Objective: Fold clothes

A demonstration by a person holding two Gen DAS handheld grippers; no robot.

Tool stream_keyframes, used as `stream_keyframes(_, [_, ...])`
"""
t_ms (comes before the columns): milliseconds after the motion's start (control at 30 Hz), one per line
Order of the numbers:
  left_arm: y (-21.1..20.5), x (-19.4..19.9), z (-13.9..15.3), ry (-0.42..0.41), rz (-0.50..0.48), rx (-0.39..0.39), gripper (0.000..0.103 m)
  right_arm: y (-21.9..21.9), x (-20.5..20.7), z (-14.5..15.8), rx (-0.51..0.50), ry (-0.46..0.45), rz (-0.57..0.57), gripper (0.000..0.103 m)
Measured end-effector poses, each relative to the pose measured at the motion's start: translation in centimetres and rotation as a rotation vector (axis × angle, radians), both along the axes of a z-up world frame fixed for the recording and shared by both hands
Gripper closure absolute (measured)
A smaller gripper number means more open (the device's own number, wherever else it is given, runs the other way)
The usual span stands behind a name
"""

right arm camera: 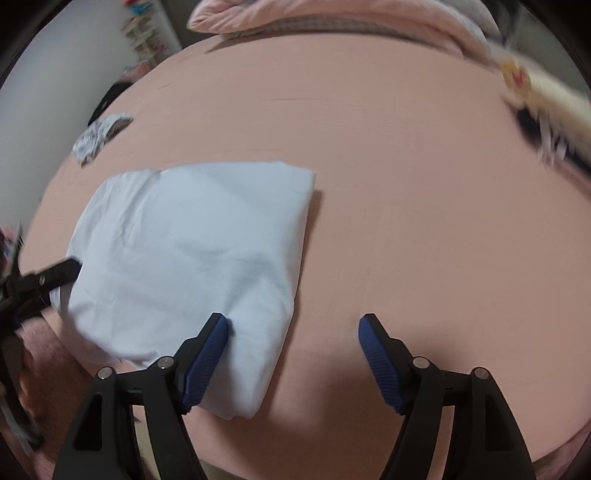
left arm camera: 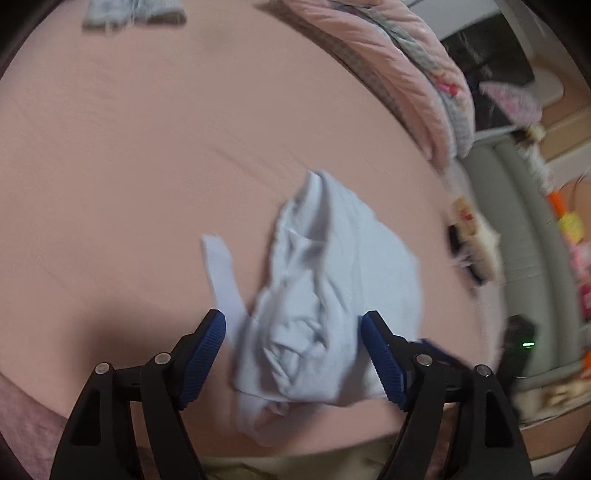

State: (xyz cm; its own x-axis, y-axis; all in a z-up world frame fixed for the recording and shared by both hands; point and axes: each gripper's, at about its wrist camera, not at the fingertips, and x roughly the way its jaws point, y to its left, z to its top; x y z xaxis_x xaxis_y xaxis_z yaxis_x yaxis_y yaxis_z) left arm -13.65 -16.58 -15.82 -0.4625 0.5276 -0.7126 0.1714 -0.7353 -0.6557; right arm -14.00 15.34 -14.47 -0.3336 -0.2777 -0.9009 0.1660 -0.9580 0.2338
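Note:
A pale blue-white garment [right arm camera: 192,251] lies folded into a rough rectangle on the pink bed sheet [right arm camera: 406,184]. My right gripper [right arm camera: 293,319] is open just above its near right corner, the left fingertip [right arm camera: 218,328] over the cloth and the right one over bare sheet. In the left wrist view the same garment [left arm camera: 317,295] shows its bunched, wrinkled end with a loose strip [left arm camera: 221,273] trailing off to the left. That bunched end sits between the wide jaws of my open left gripper [left arm camera: 293,317], and the pads do not press on it. The left gripper [right arm camera: 55,277] also shows at the garment's left edge.
A pink quilt [right arm camera: 314,18] is heaped along the far side of the bed. A small patterned cloth [right arm camera: 99,133] lies at the far left. A stuffed toy [left arm camera: 472,229] rests at the bed's right edge, beside a grey padded rail [left arm camera: 517,221].

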Motion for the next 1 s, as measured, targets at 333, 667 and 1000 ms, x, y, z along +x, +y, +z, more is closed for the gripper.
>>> stream_keyframes(333, [1.8,-0.3,-0.9,0.003,-0.067,-0.036,0.029,2.2,0.5,0.0,-0.106,-0.017,0.026,0.023])
stream_keyframes(667, [1.7,0.0,-0.7,0.062,-0.027,-0.018,0.056,2.5,0.6,0.0,-0.237,-0.038,0.049,0.051])
stream_keyframes(1000, [9.3,2.5,4.7,0.254,-0.15,-0.537,0.066,2.0,2.0,3.3,-0.181,0.061,0.069,0.086])
